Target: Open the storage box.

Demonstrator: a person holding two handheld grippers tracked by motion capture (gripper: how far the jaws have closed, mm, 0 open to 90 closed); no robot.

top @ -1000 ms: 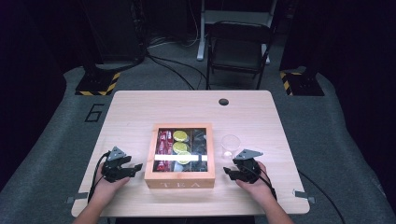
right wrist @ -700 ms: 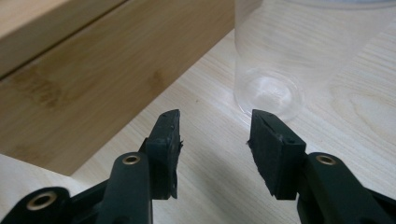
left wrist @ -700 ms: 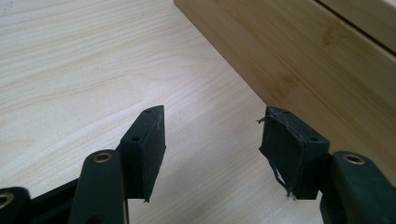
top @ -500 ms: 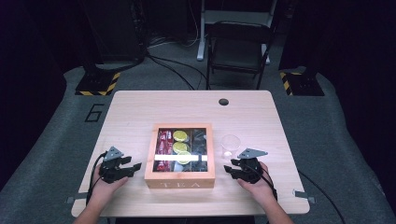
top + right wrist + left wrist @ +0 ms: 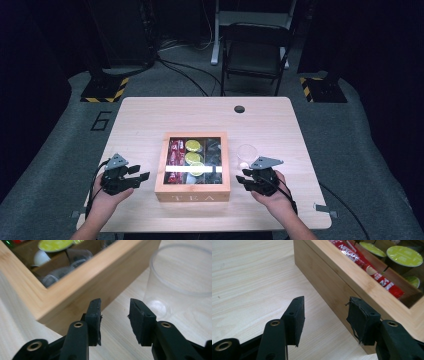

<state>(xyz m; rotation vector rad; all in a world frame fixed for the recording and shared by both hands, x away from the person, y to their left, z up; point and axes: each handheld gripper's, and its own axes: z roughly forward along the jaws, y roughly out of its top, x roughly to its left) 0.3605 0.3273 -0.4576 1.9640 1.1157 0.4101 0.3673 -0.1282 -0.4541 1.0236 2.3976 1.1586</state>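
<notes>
Tea box (image 5: 192, 187) sits mid-table, lid shut, flanked by both grippers. Left gripper (image 5: 325, 315): jaws part open, just been closing, nothing between them, box wall just beside. Right gripper (image 5: 115, 315): same, jaws empty, near the box corner and clear cup (image 5: 180, 280).

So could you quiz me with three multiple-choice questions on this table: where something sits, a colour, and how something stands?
1. Where is the clear plastic cup?
A. inside the wooden tea box
B. on the table beside the wooden tea box, on the right gripper's side
C. on the chair

2. What colour are the round capsule tops?
A. yellow-green
B. blue
C. orange

3. How does the left gripper stand?
A. clamped on the box
B. holding the cup
C. jaws apart, holding nothing

Key: 1 B, the high view shows it standing there; 2 A, seen through the lid; 3 C, there is only bare table between its pads.
</notes>
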